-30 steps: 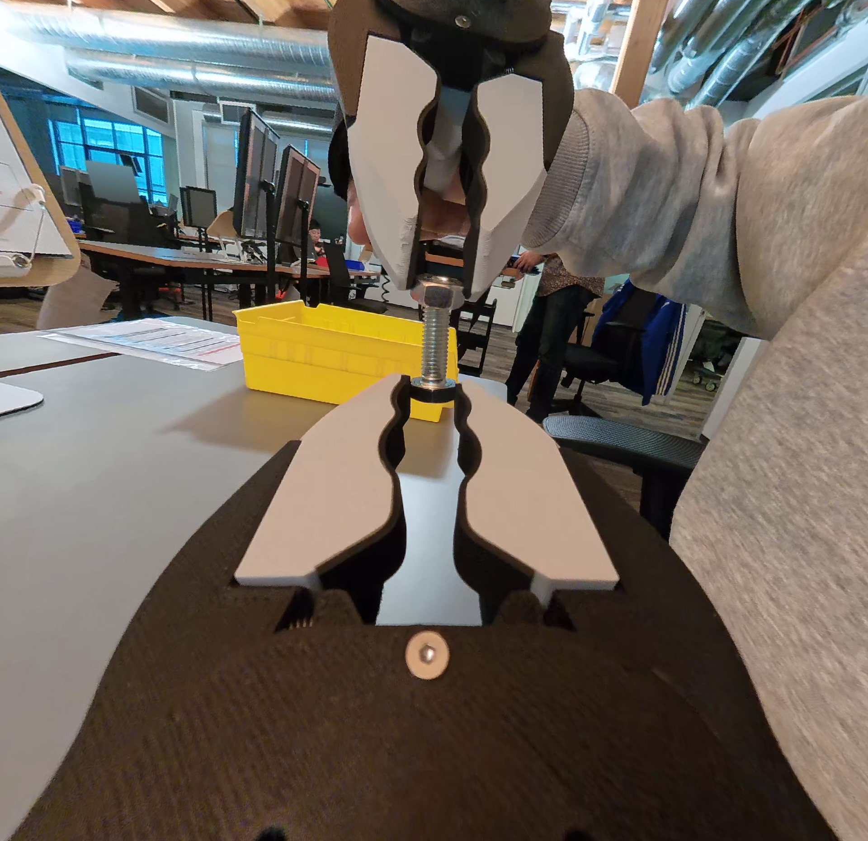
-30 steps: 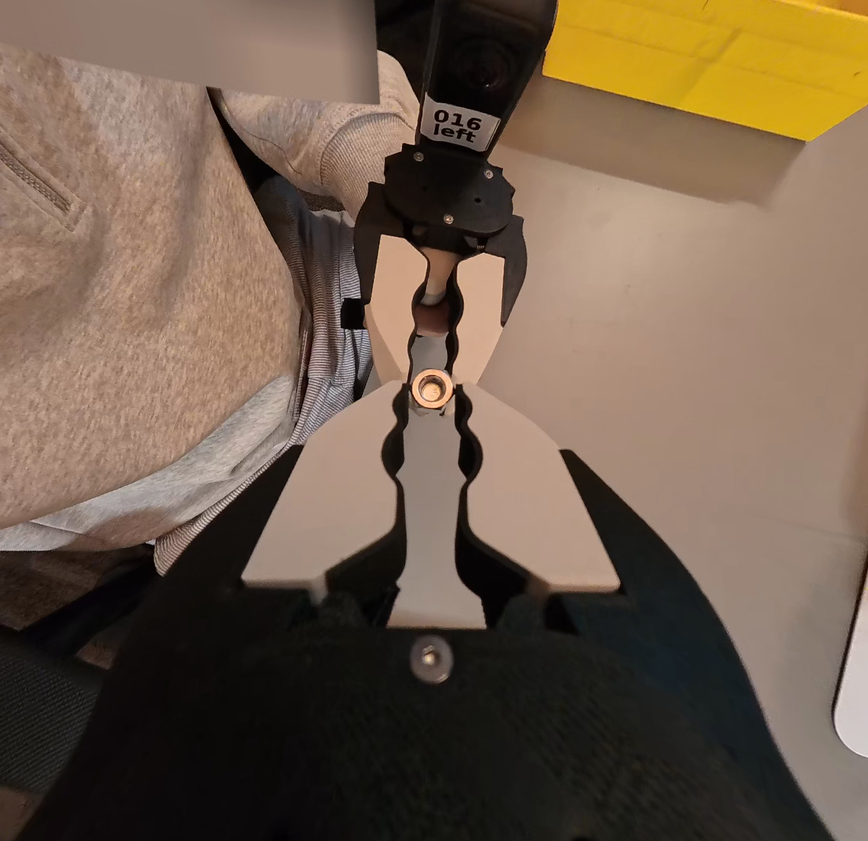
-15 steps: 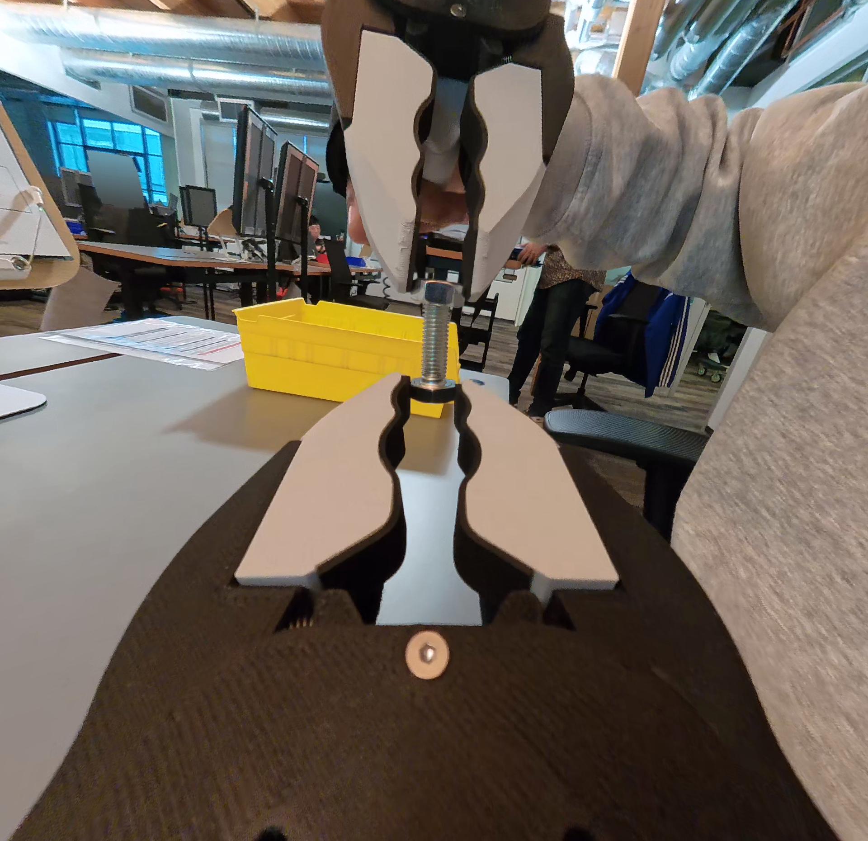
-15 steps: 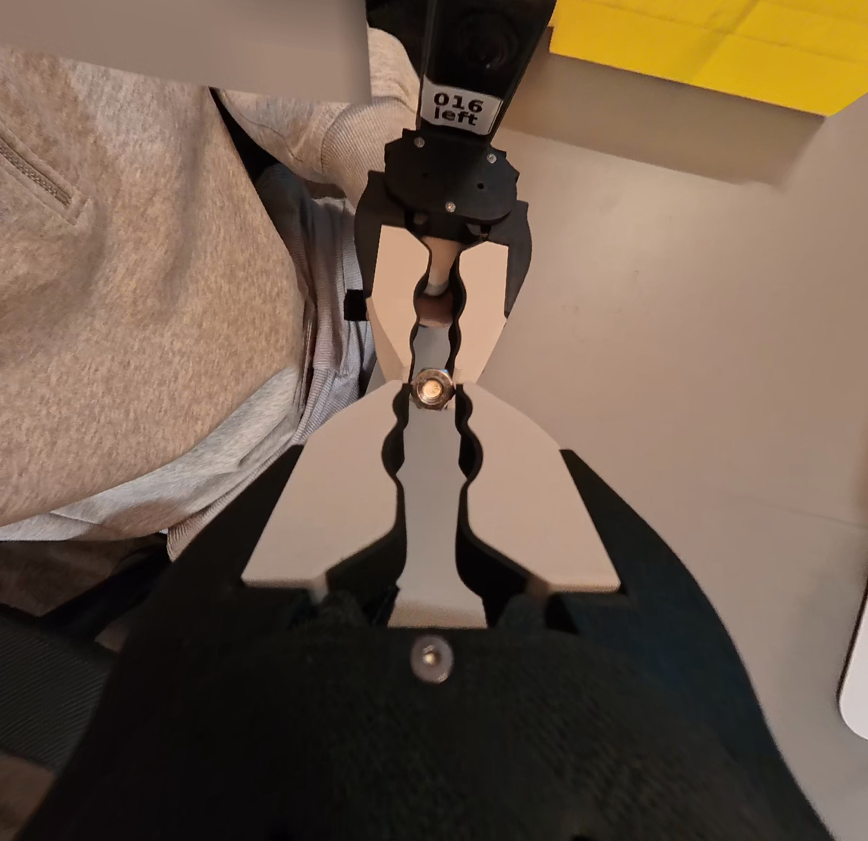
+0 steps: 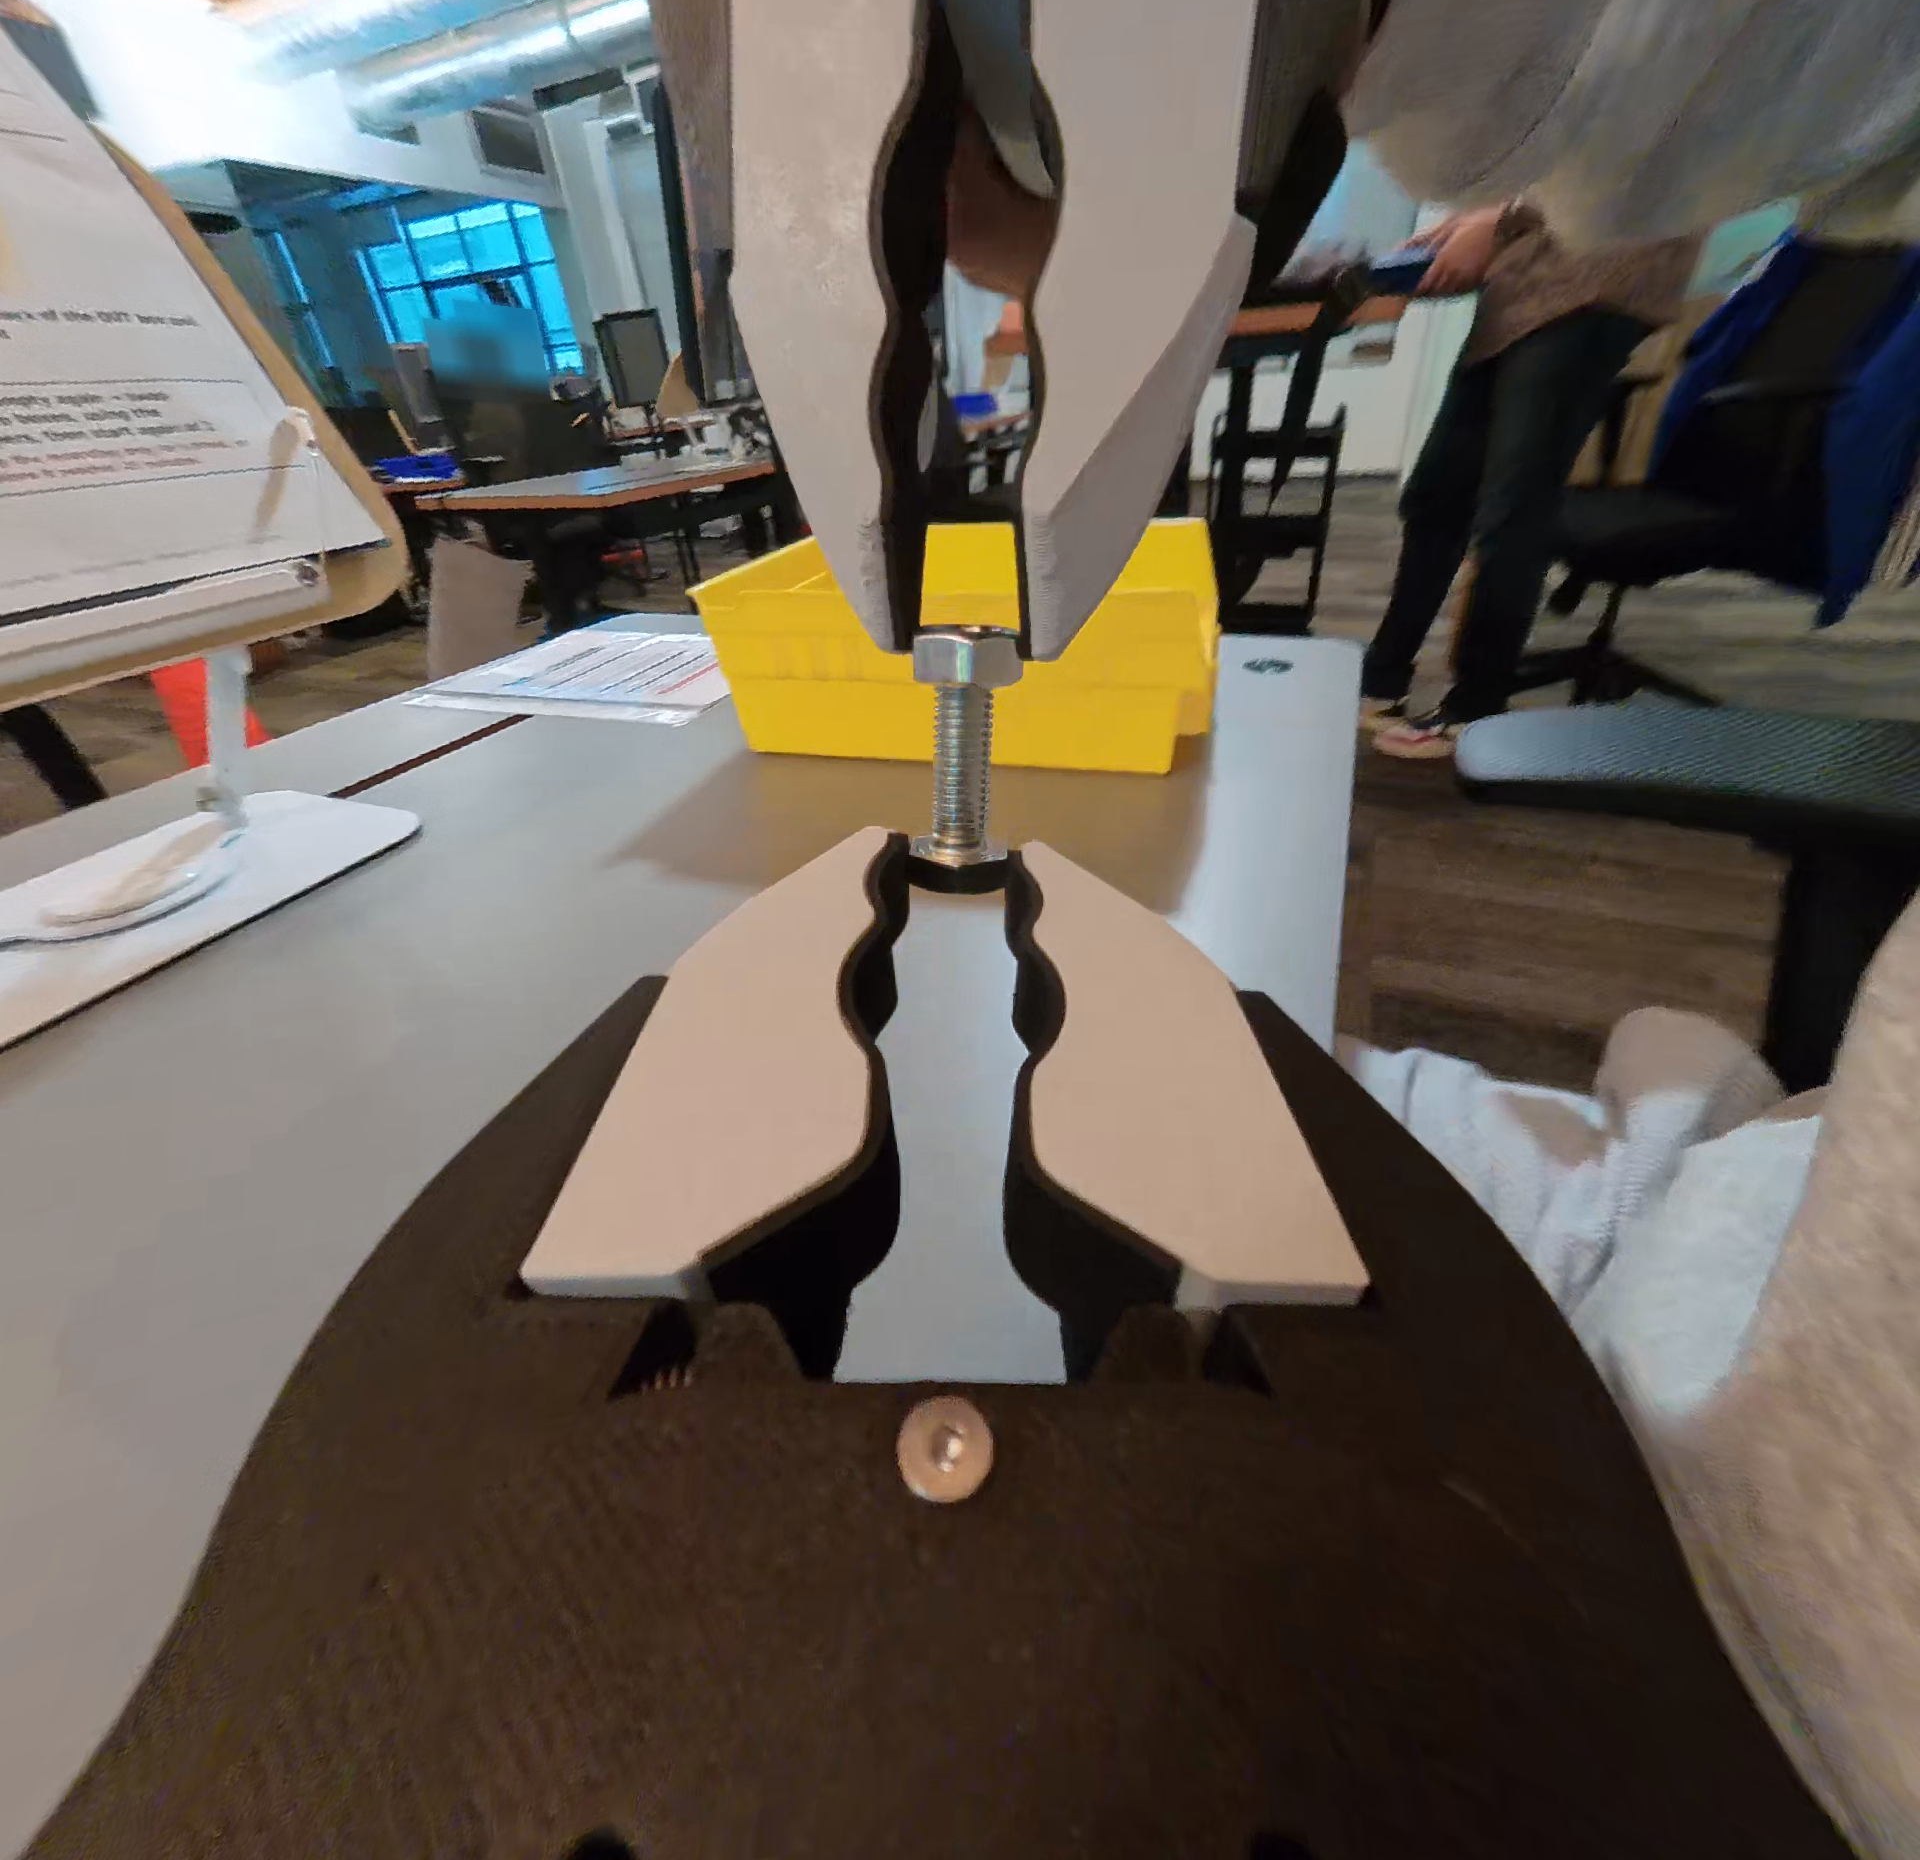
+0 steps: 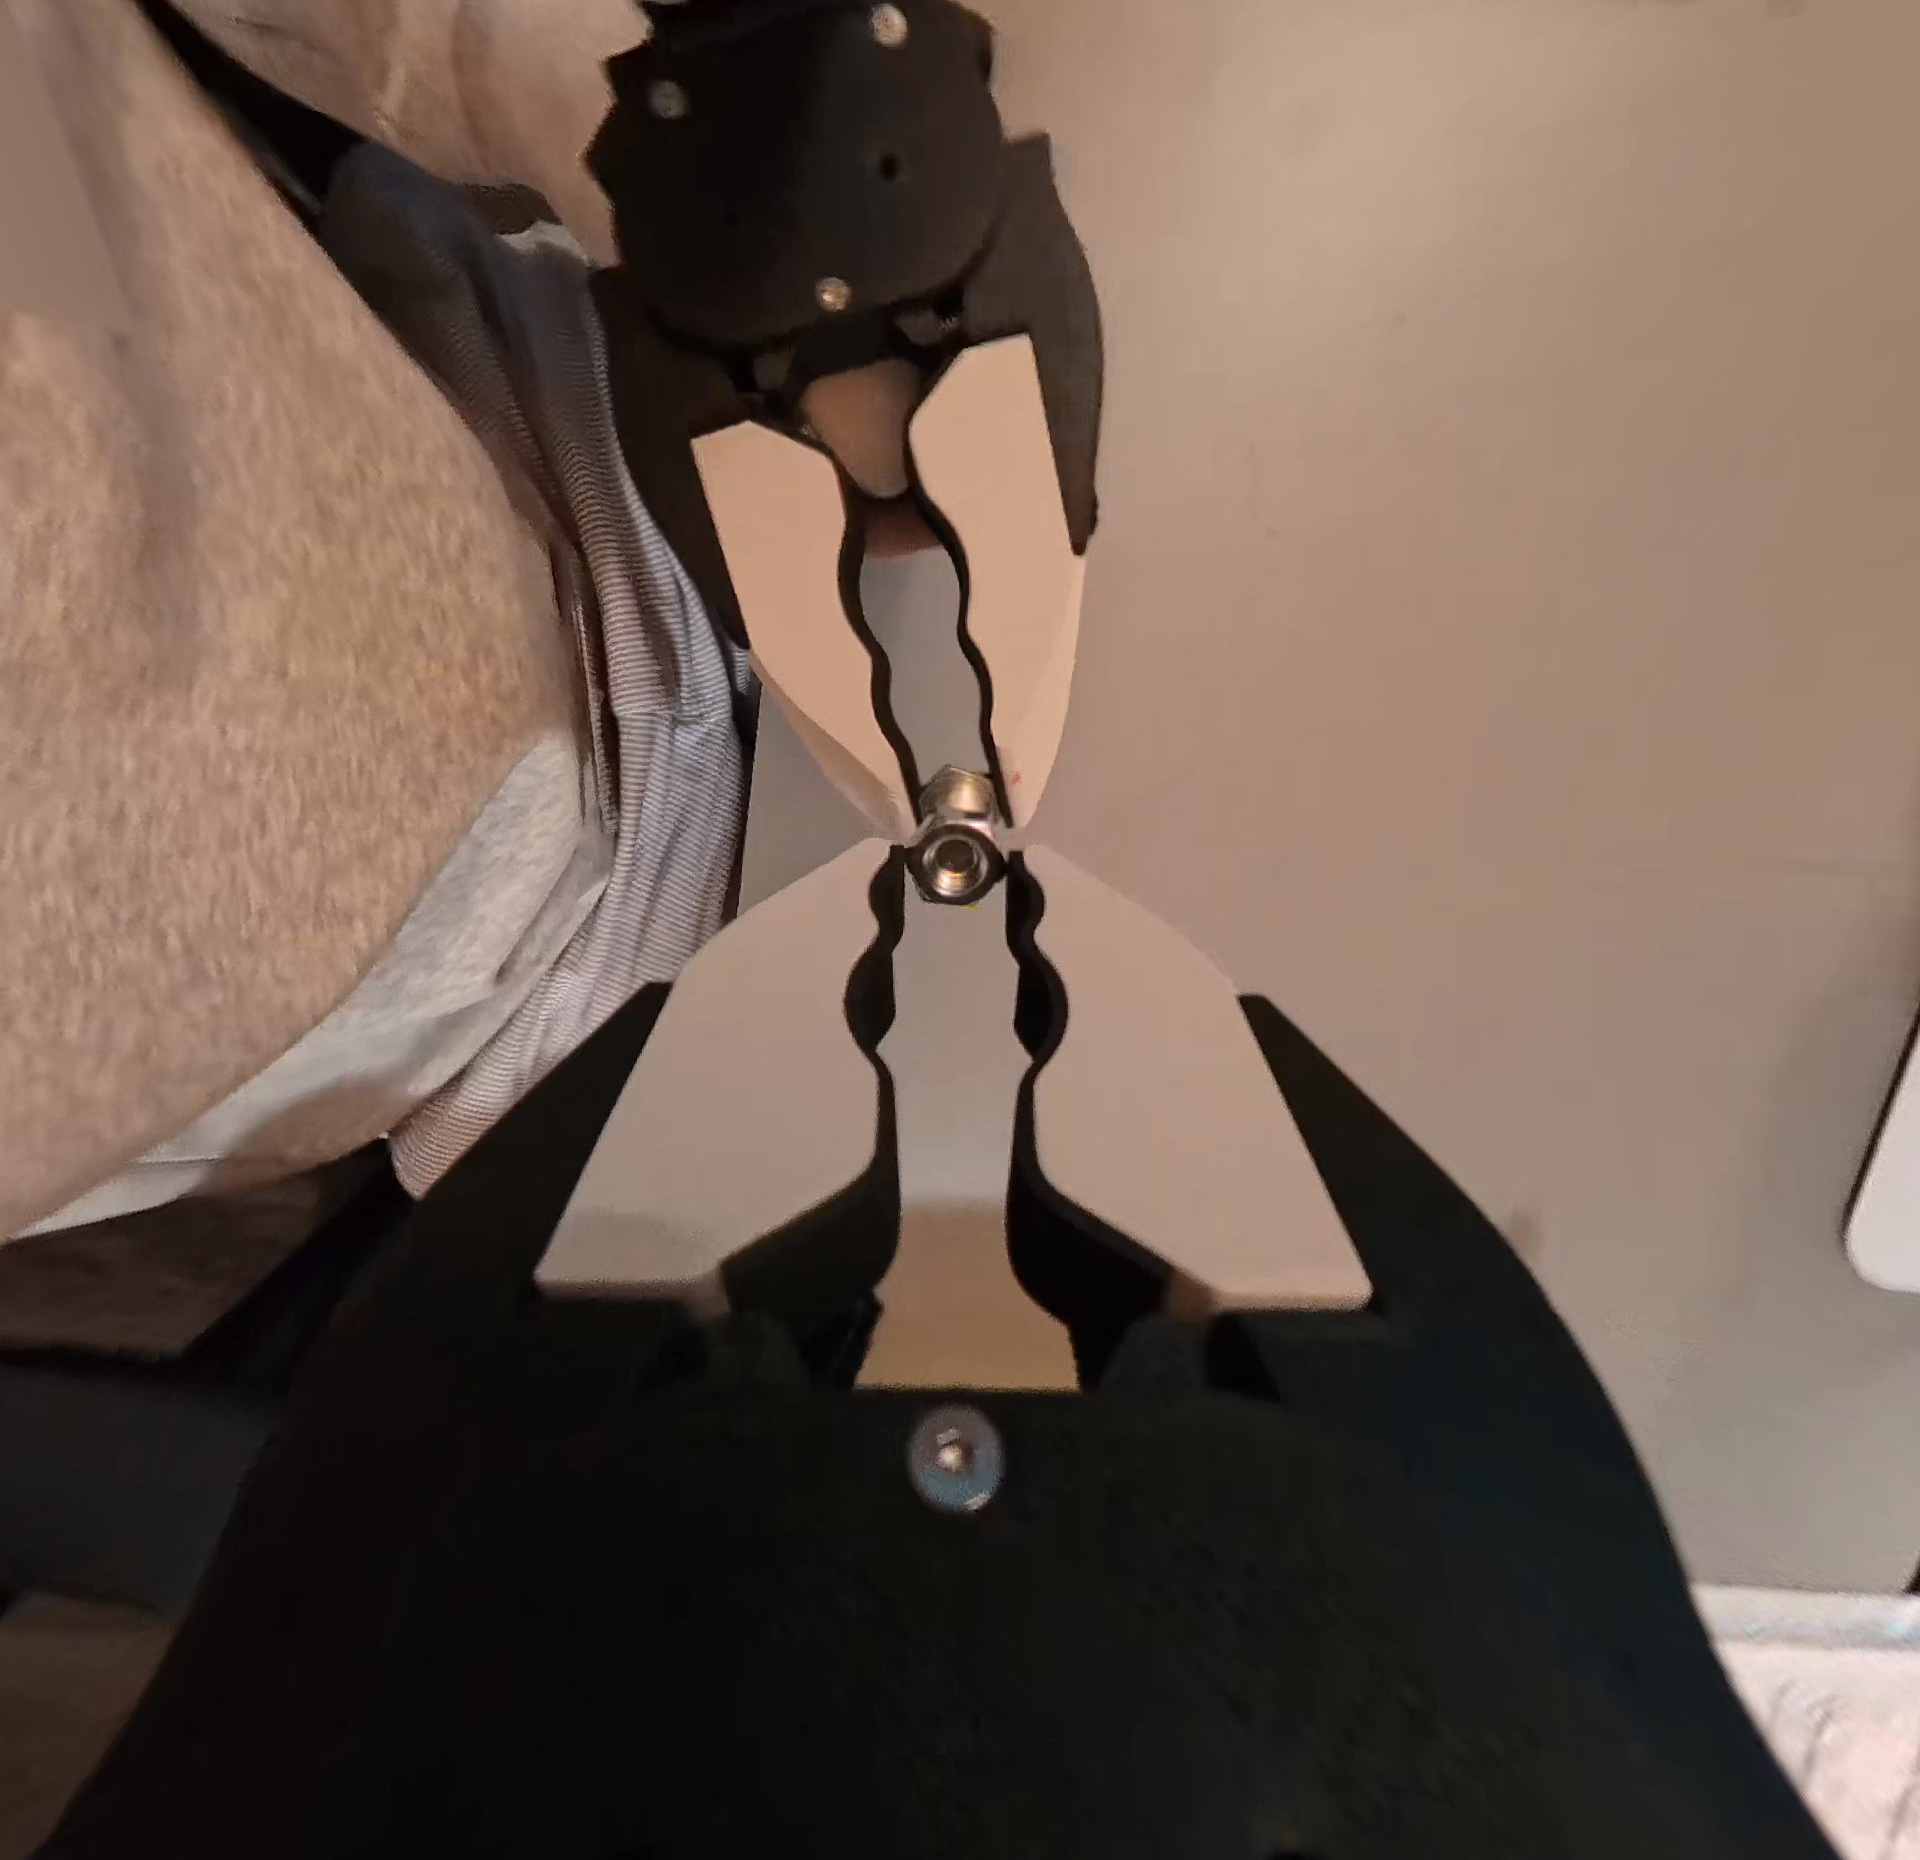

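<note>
A silver bolt (image 5: 961, 761) stands upright above the grey table (image 5: 312, 1031). My left gripper (image 5: 958, 863) is shut on a hex nut (image 5: 958, 852) threaded on the bolt's lower end. My right gripper (image 5: 964, 638) comes down from above and is shut on the bolt's hex head (image 5: 966, 657). In the right wrist view I look down the bolt: the head (image 6: 951, 862) sits between my right gripper's (image 6: 951, 860) tips, and the nut (image 6: 964, 794) sits in the left gripper (image 6: 951, 802), which reaches in from the top. The shank is hidden there.
A yellow bin (image 5: 1101, 709) stands behind the bolt near the table's far right edge. A laminated sheet (image 5: 582, 672) and a document stand on a white base (image 5: 208, 854) are at left. A black office chair (image 5: 1714, 771) and a standing person (image 5: 1507, 408) are at right. My two grippers' fingertips are within a few centimetres of each other.
Both grippers keep their hold on nut and bolt head. The left view has swung so the document stand is in frame. The right gripper looms closer. The yellow bin has left the right view.
</note>
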`<state>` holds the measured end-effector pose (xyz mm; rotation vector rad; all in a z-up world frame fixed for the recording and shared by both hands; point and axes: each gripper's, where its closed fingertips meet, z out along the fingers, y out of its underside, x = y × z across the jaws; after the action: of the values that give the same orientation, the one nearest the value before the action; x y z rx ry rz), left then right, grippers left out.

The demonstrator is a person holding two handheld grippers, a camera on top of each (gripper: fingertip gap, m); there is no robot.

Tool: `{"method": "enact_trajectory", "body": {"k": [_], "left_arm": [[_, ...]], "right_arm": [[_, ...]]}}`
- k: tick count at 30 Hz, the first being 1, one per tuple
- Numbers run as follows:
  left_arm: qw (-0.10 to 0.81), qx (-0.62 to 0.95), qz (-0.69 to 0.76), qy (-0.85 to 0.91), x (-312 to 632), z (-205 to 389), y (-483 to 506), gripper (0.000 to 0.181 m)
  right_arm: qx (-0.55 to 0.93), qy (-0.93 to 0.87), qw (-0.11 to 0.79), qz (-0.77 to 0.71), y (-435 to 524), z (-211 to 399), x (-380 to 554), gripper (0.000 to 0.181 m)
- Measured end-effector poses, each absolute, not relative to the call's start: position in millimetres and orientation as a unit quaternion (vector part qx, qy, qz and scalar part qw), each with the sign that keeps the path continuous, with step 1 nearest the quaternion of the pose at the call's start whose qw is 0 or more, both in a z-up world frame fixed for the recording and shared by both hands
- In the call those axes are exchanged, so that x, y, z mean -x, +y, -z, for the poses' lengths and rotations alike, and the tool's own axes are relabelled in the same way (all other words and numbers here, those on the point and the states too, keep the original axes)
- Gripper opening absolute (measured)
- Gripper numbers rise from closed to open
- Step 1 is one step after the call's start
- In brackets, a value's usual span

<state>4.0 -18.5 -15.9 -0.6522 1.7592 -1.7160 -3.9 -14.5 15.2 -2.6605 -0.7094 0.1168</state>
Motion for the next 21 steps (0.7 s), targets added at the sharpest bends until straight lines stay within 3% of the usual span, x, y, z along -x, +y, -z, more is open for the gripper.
{"method": "enact_trajectory", "body": {"k": [8,11,15,21], "left_arm": [[0.29,0.246,0.646,0.662,-4.1,17.3,-20.6,0.018],[0.287,0.242,0.645,0.666,-3.0,18.3,-22.3,0.018],[0.281,0.238,0.644,0.67,-1.7,20.4,-25.4,0.018],[0.265,0.248,0.661,0.657,-2.1,16.2,-22.1,0.018]], "right_arm": [[0.954,-0.232,0.185,-0.026,-15.7,-13.0,3.0,0.02],[0.954,-0.244,0.172,-0.013,-17.1,-8.2,2.1,0.036],[0.951,-0.265,0.158,-0.005,-18.6,-3.7,3.9,0.04],[0.928,-0.324,0.183,0.015,-12.5,-15.6,10.7,0.028]]}}
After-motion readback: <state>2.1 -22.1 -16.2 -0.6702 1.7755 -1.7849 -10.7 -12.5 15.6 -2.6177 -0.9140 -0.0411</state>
